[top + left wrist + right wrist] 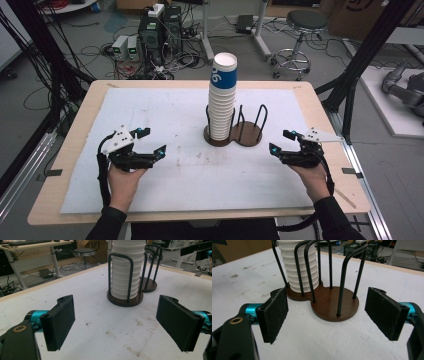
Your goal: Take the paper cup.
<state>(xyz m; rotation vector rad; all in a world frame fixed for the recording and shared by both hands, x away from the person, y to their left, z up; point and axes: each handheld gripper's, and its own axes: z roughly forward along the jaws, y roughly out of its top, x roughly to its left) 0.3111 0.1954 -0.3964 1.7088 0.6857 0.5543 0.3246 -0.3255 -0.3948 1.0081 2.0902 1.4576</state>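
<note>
A tall stack of white paper cups (222, 102) stands in the left bay of a brown two-bay holder (248, 136) with black wire hoops; the top cup has a blue band. The right bay (334, 302) is empty. My left gripper (153, 141) hovers low over the white mat, left of the holder, jaws open with nothing between them. My right gripper (281, 141) sits right of the holder, also open and empty. In the left gripper view the cup stack (126, 270) rises ahead between the pads (61, 320). The right gripper view shows the holder's empty bay close ahead.
A white mat (165, 175) covers most of the wooden table (65, 165). Beyond the far edge are a stool (300, 35), computers and cables on the floor. Black frame posts stand at both sides of the table.
</note>
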